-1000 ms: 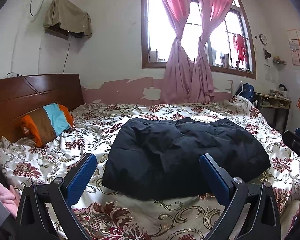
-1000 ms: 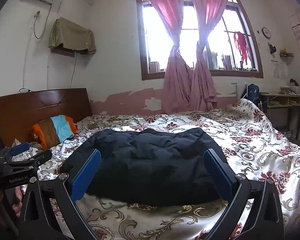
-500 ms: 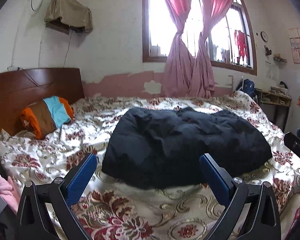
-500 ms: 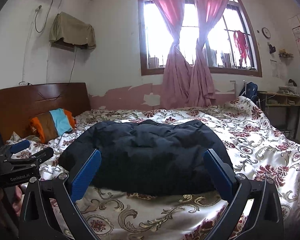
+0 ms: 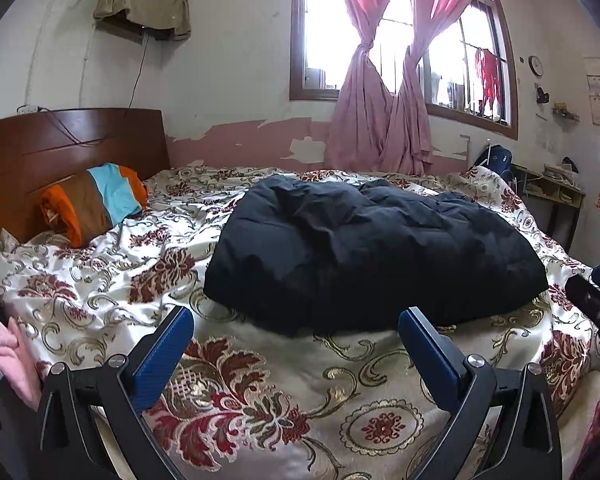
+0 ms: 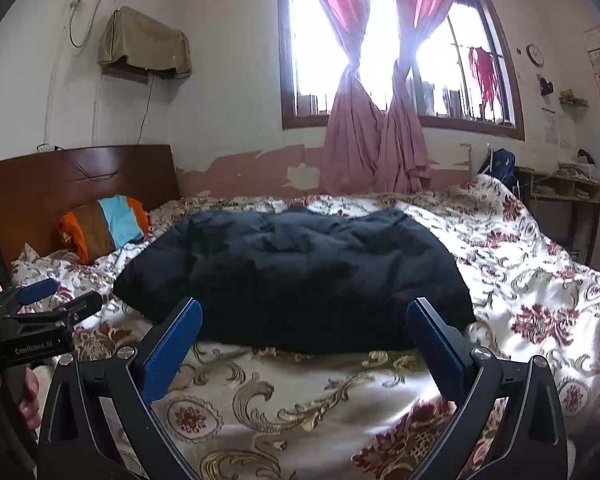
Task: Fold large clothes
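Both tools, left tool (image 5: pixel 296 330) and right tool (image 6: pixel 304 320), wide open, empty. Black padded jacket (image 5: pixel 372 252) bunched mid-bed (image 5: pixel 260 392), 12 o'clock. Risk: slick, puffy layers slipping from a shallow pinch.

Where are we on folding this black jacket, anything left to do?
The black jacket already lies on the bed as a compact bundle. Nothing is in hand: the left gripper and right gripper are both open, short of it. I can't tell whether another fold remains.
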